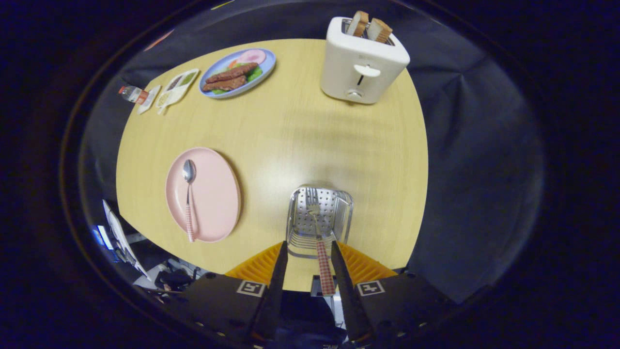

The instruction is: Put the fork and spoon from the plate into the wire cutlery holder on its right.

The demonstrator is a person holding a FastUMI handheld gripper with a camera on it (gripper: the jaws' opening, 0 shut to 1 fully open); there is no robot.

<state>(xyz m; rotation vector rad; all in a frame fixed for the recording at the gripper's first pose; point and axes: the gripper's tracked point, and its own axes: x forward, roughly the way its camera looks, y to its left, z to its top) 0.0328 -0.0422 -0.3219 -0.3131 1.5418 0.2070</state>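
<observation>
A pink plate (216, 194) lies on the wooden table, left of my fingers. On it rests a spoon (188, 198) with a checked handle, its bowl pointing away from me. Just ahead of my fingertips and to the right of the plate stands the wire cutlery holder (345, 213). The fork (317, 228) stands in it head down, tines against the perforated bottom, and its checked handle leans back toward me between my fingers. My gripper (310, 246) hangs above the holder's near rim, open, with a gap on each side of the fork handle.
A white toaster (361, 65) with two slices of bread stands at the far right of the table (300, 131). A blue plate of food (238, 72), a sauce tray (177, 87) and a small bottle (131, 93) sit along the far left edge.
</observation>
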